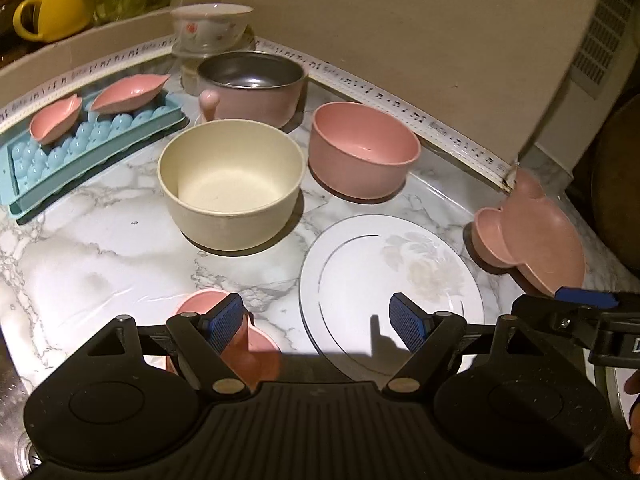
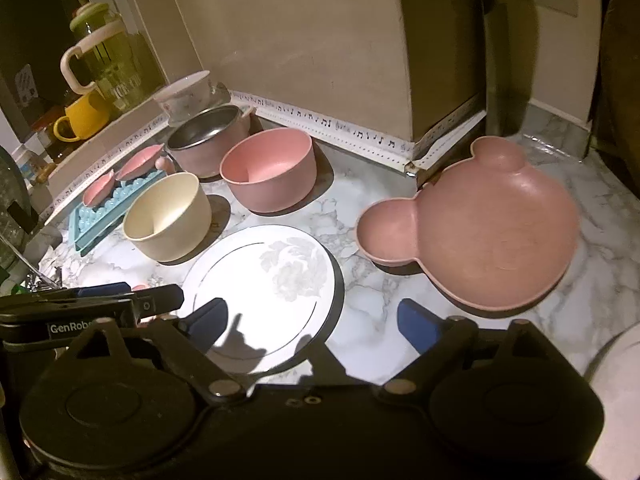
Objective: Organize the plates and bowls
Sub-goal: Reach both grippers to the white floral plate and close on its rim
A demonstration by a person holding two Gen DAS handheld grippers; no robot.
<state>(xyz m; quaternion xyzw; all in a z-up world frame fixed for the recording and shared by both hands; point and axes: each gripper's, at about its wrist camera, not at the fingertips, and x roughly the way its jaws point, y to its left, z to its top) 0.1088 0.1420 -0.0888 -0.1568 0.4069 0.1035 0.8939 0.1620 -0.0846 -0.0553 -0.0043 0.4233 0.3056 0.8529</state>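
Marble-patterned counter (image 1: 100,264) carries all the dishes, and we see none of them stacked yet. Both our grippers hover over the near edge with jaws spread wide and nothing between them: the left gripper (image 1: 316,326) is above the gap between a small pink dish (image 1: 264,354) and the white plate (image 1: 384,276), the right gripper (image 2: 308,326) above the near right part of the same plate. The cream bowl (image 1: 232,184) and the pink bowl (image 1: 362,150) stand farther back, close together, and the pink bear-shaped plate (image 2: 488,232) lies to the right, well apart from them. We think the risk is the flat plate — its rim lies low on a smooth surface, so a finger may slide over it, or push it into the cream bowl. Also the two grippers are near each other and could collide.
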